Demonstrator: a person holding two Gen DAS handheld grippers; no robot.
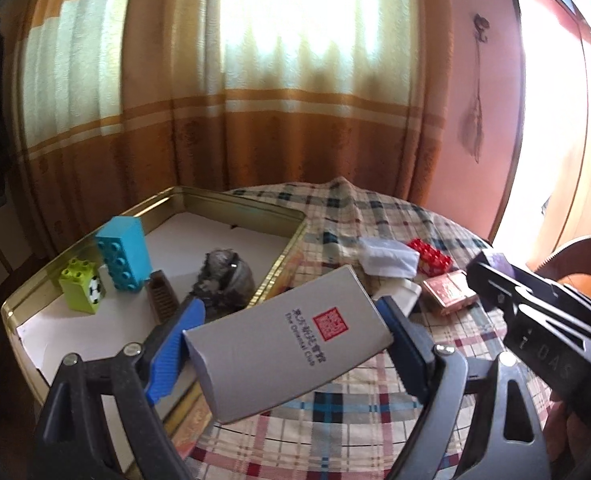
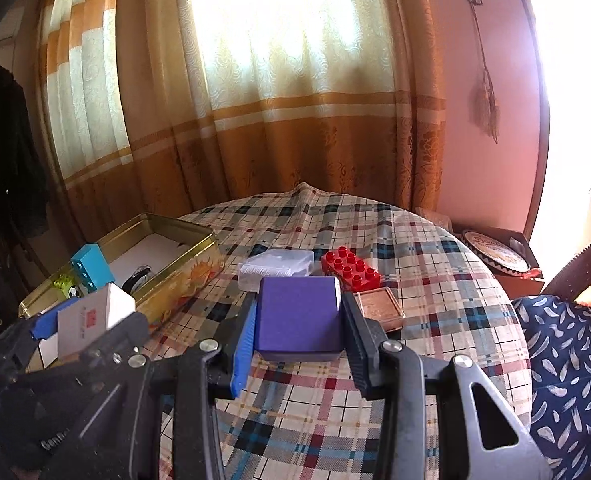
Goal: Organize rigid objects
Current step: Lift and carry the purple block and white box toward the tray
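Note:
My left gripper [image 1: 289,344] is shut on a grey cardboard box with a red seal [image 1: 283,340], held tilted above the near corner of a gold tin [image 1: 231,204]. Inside the tin stand a blue brick [image 1: 124,254], a green brick [image 1: 81,292], a small brown comb-like piece [image 1: 163,300] and a dark fuzzy lump [image 1: 223,280]. My right gripper [image 2: 299,324] is shut on a purple box [image 2: 297,320] over the plaid tablecloth. Beyond it lie a clear plastic case [image 2: 275,270], a red brick [image 2: 349,270] and a copper-coloured square box [image 2: 377,308].
The round table [image 2: 415,248] carries a plaid cloth and stands against orange-and-cream curtains [image 2: 255,120]. A chair back [image 2: 587,256] and a feather-print dark cloth [image 2: 567,360] sit at the right. A box with a round plate [image 2: 495,254] lies beyond the table's right edge.

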